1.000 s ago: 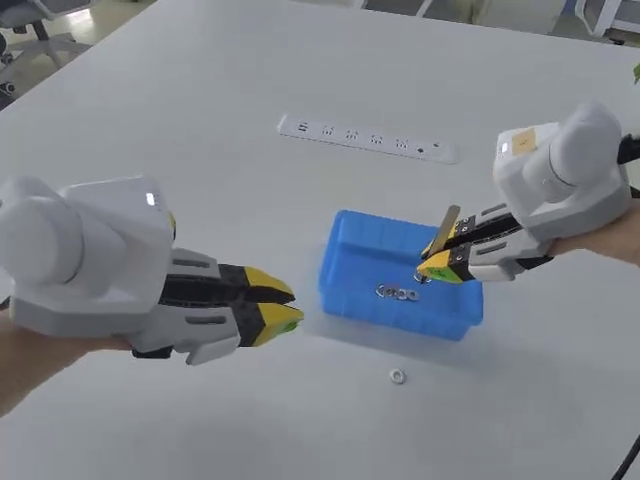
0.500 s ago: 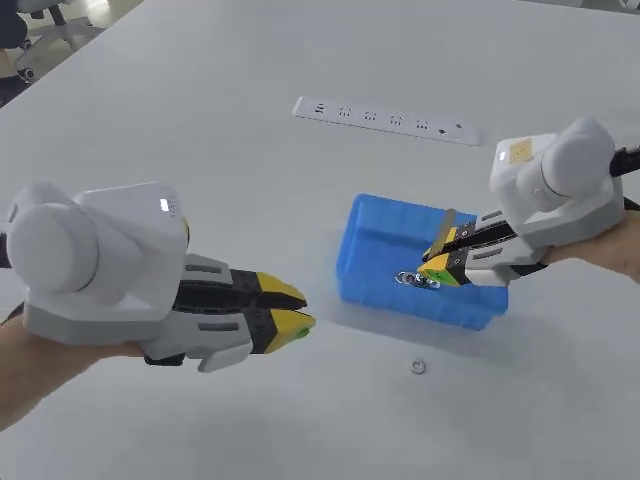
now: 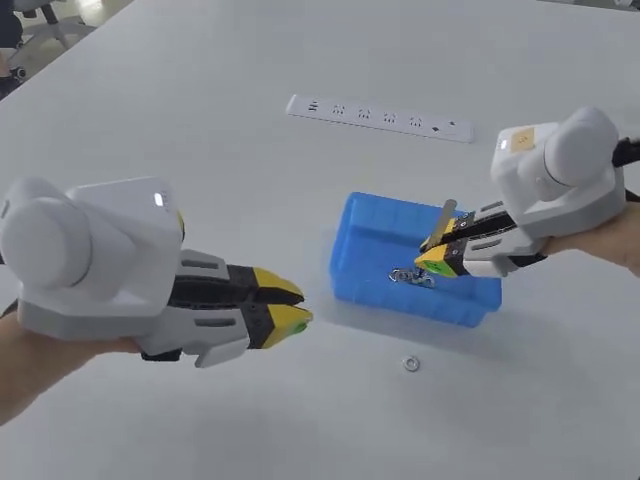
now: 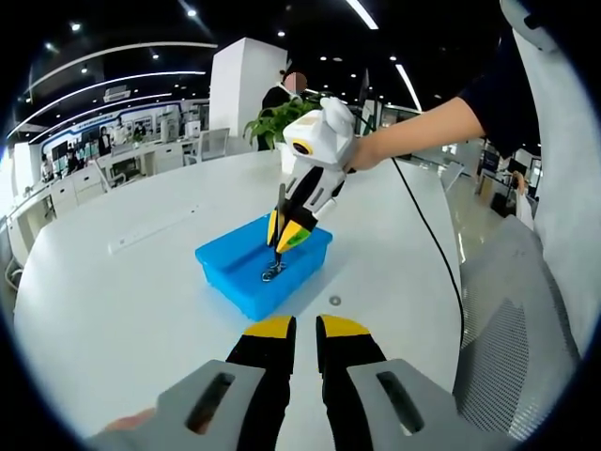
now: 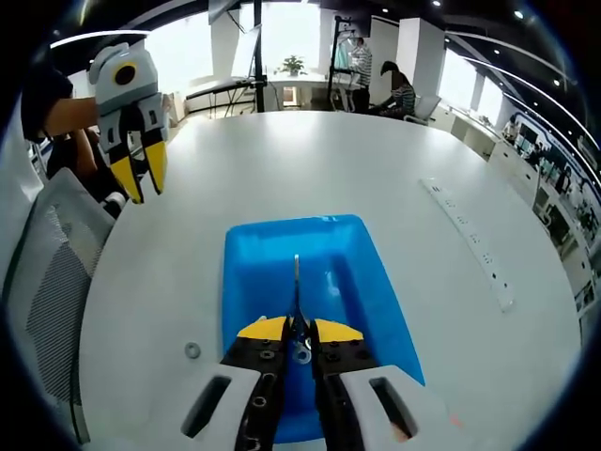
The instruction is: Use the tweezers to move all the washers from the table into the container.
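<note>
Head view is showing the right gripper (image 3: 437, 262), its yellow-tipped black jaws clenching the tweezers (image 3: 445, 218). This slim metal pair is slanting upward at its back end while its points are reaching down into the container (image 3: 365, 235). The container is looking like a blue plastic rectangular tray with low walls. A small cluster of shiny metal washers (image 3: 408, 276) is lying on its floor, right at the tweezer points. A lone washer (image 3: 410, 363), a tiny flat ring, is resting on the table (image 3: 200, 130) just outside the container's near wall. The left gripper (image 3: 292, 306) is hovering well apart from the container, its jaws drawn together on nothing. The table is appearing smooth, matte and white, with a long white power strip (image 3: 380, 117) lying beyond the container. Right gripper view is showing a bright open office beyond the table, with a grey mesh chair (image 5: 47, 282) standing at the table's edge.
</note>
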Tool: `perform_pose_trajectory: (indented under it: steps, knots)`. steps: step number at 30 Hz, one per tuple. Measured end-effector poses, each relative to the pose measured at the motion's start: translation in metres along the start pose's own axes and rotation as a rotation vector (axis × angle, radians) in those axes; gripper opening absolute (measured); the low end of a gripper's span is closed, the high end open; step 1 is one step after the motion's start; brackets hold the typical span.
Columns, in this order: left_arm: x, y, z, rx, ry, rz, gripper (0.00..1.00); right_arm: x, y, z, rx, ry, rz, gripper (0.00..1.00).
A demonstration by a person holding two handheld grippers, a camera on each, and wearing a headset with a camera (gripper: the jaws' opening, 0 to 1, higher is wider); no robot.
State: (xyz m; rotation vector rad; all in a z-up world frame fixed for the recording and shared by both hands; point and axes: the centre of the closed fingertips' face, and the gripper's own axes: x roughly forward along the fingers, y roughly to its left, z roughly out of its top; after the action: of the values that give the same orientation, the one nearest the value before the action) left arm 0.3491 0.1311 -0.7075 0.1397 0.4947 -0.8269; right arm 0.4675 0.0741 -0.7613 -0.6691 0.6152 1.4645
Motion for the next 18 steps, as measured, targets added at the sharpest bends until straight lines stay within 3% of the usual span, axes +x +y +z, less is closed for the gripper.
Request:
perform_pose_trajectory:
  steps: [8,11,18]
  knots:
    - [-0.002,0.008,0.012,0.014,-0.018,0.007,0.13,-0.003,0.001,0.004,-0.007,-0.003,0.001,0.10]
    - [0.003,0.012,0.024,0.052,-0.020,-0.001,0.14,-0.003,0.003,0.008,-0.018,-0.003,0.003,0.10]
    - [0.033,0.030,0.063,0.109,-0.031,-0.032,0.18,-0.005,0.004,0.015,-0.030,-0.015,0.008,0.10]
